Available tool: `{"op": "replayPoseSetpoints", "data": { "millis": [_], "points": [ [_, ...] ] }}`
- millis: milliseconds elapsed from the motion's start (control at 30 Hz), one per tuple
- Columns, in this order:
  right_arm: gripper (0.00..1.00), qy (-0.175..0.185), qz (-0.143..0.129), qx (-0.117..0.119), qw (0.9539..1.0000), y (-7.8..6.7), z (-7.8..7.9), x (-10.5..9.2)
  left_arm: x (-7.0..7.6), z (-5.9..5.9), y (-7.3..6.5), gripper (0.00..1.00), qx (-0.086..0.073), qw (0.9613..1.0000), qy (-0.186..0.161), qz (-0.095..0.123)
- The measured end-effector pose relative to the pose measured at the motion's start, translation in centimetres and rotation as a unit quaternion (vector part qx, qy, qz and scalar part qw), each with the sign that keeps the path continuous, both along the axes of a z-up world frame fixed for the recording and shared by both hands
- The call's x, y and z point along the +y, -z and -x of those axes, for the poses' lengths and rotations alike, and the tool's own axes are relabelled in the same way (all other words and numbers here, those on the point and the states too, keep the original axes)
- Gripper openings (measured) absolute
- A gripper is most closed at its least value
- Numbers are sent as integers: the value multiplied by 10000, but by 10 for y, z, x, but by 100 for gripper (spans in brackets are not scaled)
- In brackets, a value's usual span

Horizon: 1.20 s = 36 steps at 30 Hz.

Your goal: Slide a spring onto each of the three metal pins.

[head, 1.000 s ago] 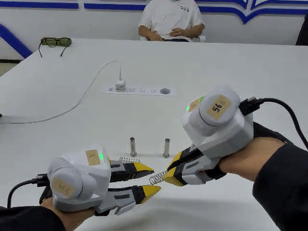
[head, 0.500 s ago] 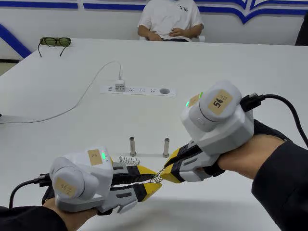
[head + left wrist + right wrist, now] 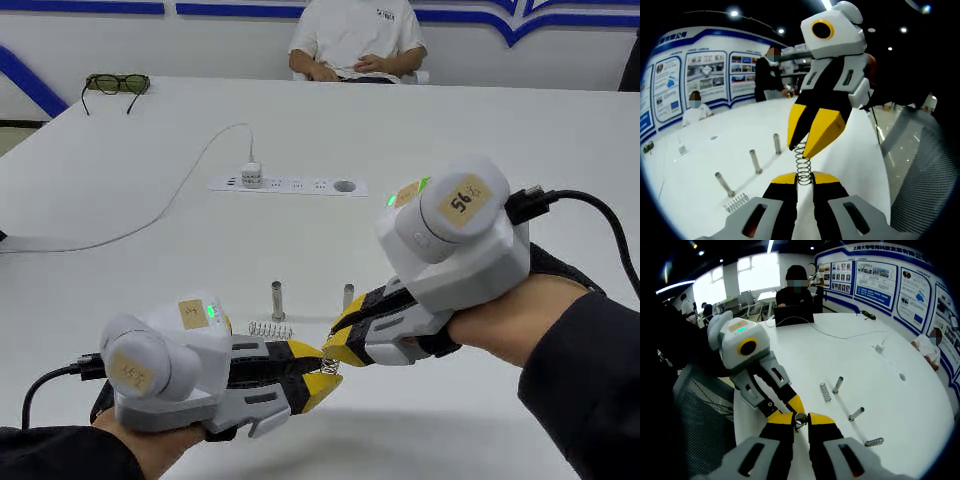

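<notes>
Right claw [image 3: 800,420] clamped on spring [image 3: 802,164]; left claw [image 3: 805,180] apparently pinching its other end. Pins [image 3: 756,161] upright nearby.

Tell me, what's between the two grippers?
A spring, its ends in the left gripper and right gripper; the left gripper view shows it.

Left gripper [image 3: 322,368] and right gripper [image 3: 336,352] sat tip to tip at the near side of the white table [image 3: 480,130]. A small coiled steel spring [image 3: 802,167] bridged them, one end pinched in each. Behind them, three short upright metal pins [image 3: 755,161] stood in a row. A second loose coil spring [image 3: 270,330] lay just in front of the leftmost pin. White power strip [image 3: 290,186] sat farther back, dark-framed glasses [image 3: 115,86] at the far left corner.
</notes>
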State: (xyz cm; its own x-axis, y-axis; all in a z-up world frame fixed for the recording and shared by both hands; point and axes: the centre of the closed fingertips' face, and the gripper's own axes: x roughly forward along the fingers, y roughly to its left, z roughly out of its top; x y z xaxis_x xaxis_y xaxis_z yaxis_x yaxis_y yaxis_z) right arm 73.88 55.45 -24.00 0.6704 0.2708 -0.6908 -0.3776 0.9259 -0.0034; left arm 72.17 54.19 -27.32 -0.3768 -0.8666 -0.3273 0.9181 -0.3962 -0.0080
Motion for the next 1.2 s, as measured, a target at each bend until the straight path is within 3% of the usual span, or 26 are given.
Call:
{"op": "replayPoseSetpoints", "data": {
  "millis": [467, 767, 1200],
  "points": [
    [16, -55, 16, -280, 9996, -2, -5, 1, -1, -5, -3, 10, 324, 9993, -162, 21],
    [16, 91, -40, -536, 9985, -8, -7, -2, -3, -9, -13, 10, 670, 9971, -315, 161],
    [13, 209, -195, -879, 9957, -21, -15, -1, -3, -13, -24, 10, 930, 9942, -457, 302]
  ]
}}
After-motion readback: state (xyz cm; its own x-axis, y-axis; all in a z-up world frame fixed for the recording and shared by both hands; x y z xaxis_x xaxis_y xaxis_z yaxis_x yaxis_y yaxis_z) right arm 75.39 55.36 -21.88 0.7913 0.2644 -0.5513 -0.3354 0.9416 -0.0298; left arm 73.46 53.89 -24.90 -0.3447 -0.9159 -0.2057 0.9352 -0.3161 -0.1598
